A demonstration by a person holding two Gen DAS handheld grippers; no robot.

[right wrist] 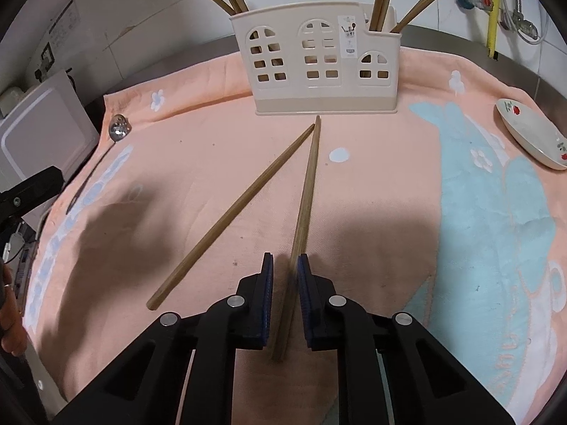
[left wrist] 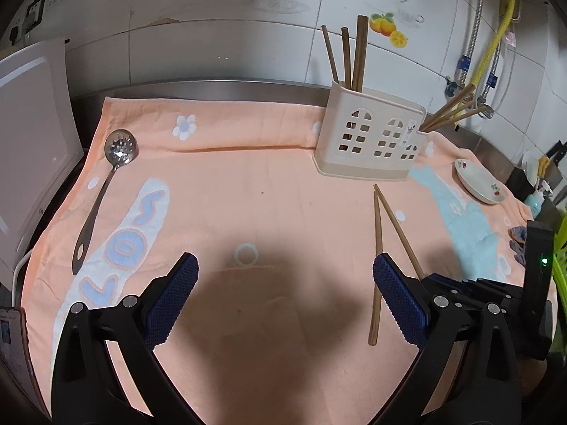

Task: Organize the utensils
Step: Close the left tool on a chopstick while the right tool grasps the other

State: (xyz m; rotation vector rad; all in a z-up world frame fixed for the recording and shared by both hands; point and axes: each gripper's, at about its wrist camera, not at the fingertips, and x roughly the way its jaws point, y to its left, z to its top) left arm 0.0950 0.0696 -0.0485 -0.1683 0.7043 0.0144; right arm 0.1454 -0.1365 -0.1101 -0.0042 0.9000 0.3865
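A cream utensil holder (left wrist: 368, 138) (right wrist: 319, 67) stands at the back of the peach towel, with several wooden chopsticks upright in it. Two loose chopsticks lie in front of it: a left one (right wrist: 234, 212) (left wrist: 375, 265) and a right one (right wrist: 306, 198) (left wrist: 398, 230). My right gripper (right wrist: 285, 265) straddles the thick end of the right chopstick, its jaws nearly closed around it with a small gap on the left. A slotted metal spoon (left wrist: 106, 184) (right wrist: 118, 129) lies at the towel's left edge. My left gripper (left wrist: 285, 276) is open and empty above the towel's front.
A white dish (left wrist: 478, 182) (right wrist: 531, 138) sits at the towel's right side. A white board (left wrist: 32, 148) stands at the left. Pipes and a yellow hose (left wrist: 496, 42) run along the tiled wall behind.
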